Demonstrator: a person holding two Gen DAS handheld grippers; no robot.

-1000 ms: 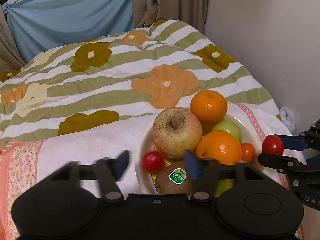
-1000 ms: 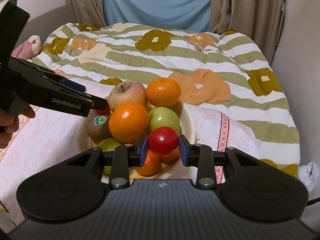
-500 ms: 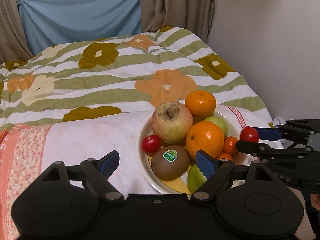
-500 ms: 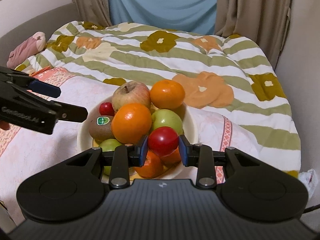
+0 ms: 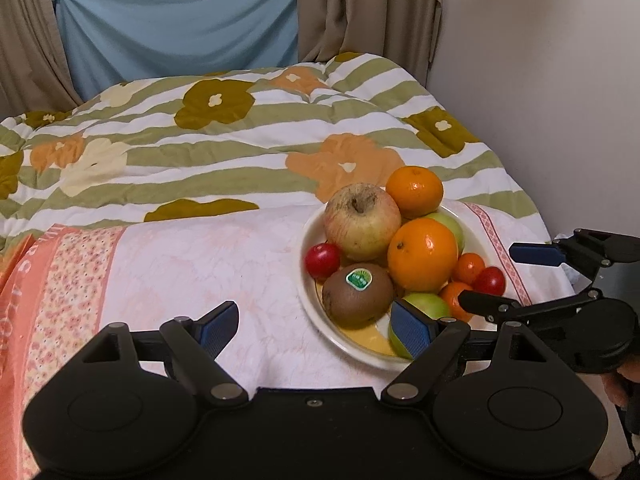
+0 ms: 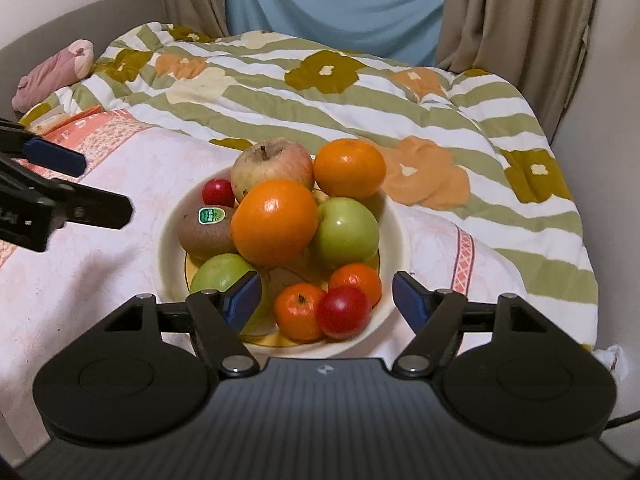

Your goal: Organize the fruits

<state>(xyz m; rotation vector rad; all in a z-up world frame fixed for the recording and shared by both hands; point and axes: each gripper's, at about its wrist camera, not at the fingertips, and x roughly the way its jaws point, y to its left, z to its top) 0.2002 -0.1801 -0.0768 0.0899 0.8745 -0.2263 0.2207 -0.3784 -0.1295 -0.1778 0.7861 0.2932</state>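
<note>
The right claw (image 6: 326, 302) stands released, its blue pads spread wide with nothing between them; half a second ago those pads were clamped on the red cherry tomato (image 6: 344, 312), which now rests in the plate (image 6: 400, 236) just ahead of the claw, touching the two small tangerines (image 6: 300, 316) at the near rim. The drop therefore appears complete: the tomato sits inside the rim and not on the bedcover (image 6: 360, 92). The left claw (image 5: 316, 326) is likewise released and holds nothing. Compared with the earlier views it has drawn back from the plate, so that the plate now lies ahead of it and toward its right pad. Ahead of the right claw the rest of the pile reads as follows: a large orange (image 6: 276, 222) on top at centre, a green apple (image 6: 346, 234) to its right, a second orange (image 6: 349, 168) and a russet apple (image 6: 272, 168) beyond, a stickered kiwi (image 6: 206, 230) and a second cherry tomato (image 6: 218, 192) to the left, and another green fruit (image 6: 224, 272) partly behind the claw's left pad. No loose fruit shows on the bed in either view. My judgement is that the gathering is at or near its end, with every visible fruit in the plate. The one concern is the newly placed tomato, which lies close to the near rim and could roll if the soft bedding is pressed.
</note>
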